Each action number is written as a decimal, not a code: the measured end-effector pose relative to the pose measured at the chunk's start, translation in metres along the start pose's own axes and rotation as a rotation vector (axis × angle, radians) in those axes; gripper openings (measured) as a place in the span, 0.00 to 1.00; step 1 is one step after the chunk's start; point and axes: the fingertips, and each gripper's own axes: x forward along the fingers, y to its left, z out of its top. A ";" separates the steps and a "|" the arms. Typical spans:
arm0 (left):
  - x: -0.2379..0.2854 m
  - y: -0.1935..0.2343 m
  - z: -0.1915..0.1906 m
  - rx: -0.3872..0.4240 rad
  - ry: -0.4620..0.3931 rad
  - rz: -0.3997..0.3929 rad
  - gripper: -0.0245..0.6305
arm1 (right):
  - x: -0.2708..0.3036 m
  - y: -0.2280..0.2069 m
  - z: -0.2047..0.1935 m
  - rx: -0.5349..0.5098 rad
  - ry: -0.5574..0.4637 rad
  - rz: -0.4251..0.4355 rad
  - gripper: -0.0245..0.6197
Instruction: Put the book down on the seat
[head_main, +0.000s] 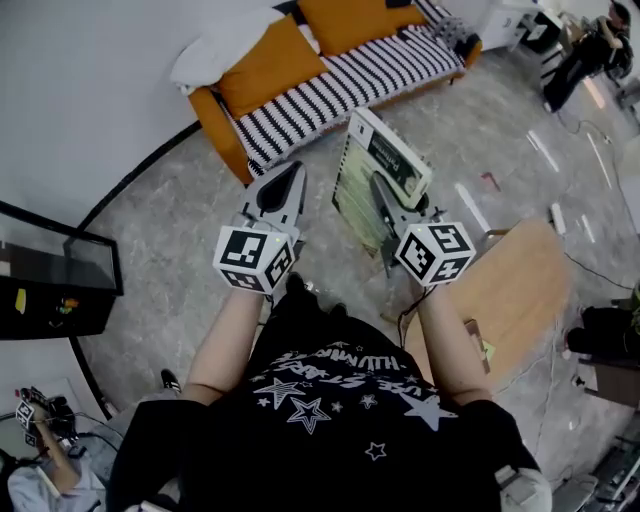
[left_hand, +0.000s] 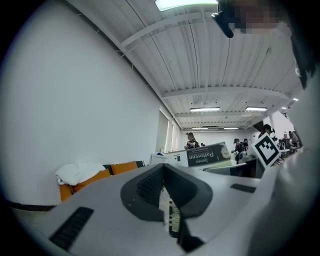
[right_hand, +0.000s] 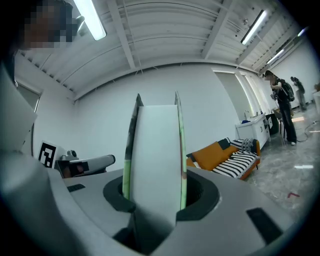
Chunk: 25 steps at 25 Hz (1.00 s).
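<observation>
The book, a thick paperback with a greenish cover, is held up in the air, tilted, above the grey floor. My right gripper is shut on its lower edge. In the right gripper view the book stands upright between the jaws, its white page block facing the camera. My left gripper hovers just left of the book, shut and empty; its jaws meet. The seat is the striped cushion of an orange sofa, ahead of both grippers and some way off.
A white cloth lies on the sofa's left end. A round wooden table stands close on the right. A dark glass cabinet is at the left. People stand in the far right corner.
</observation>
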 end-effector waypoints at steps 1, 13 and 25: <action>0.000 0.000 -0.001 0.000 0.001 0.001 0.05 | 0.000 0.000 0.000 -0.001 -0.001 0.000 0.30; 0.011 -0.003 -0.023 0.005 0.057 -0.029 0.05 | -0.009 -0.014 -0.005 0.050 -0.025 -0.009 0.30; 0.027 0.010 -0.037 -0.042 0.093 -0.031 0.05 | 0.002 -0.035 -0.018 0.081 0.022 -0.044 0.30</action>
